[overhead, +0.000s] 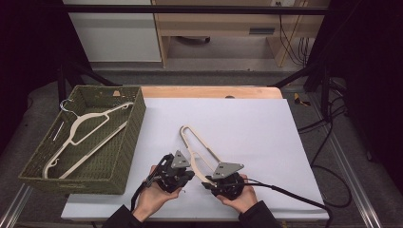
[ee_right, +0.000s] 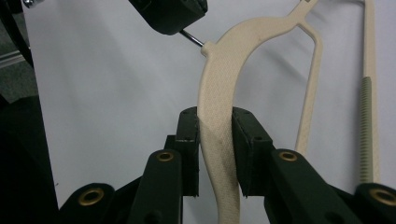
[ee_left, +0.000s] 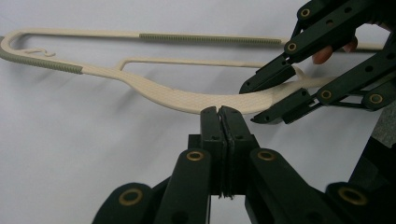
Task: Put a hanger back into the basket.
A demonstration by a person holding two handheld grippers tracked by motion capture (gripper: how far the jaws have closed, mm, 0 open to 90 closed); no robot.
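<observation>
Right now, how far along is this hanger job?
One hanger already lies in the basket. The second hanger is in hand on the white sheet: the right claw has it between its jaws at the curved shoulder, and the shut left claw sits at its metal hook end. Left to do: probably lifting it across into the basket.
</observation>
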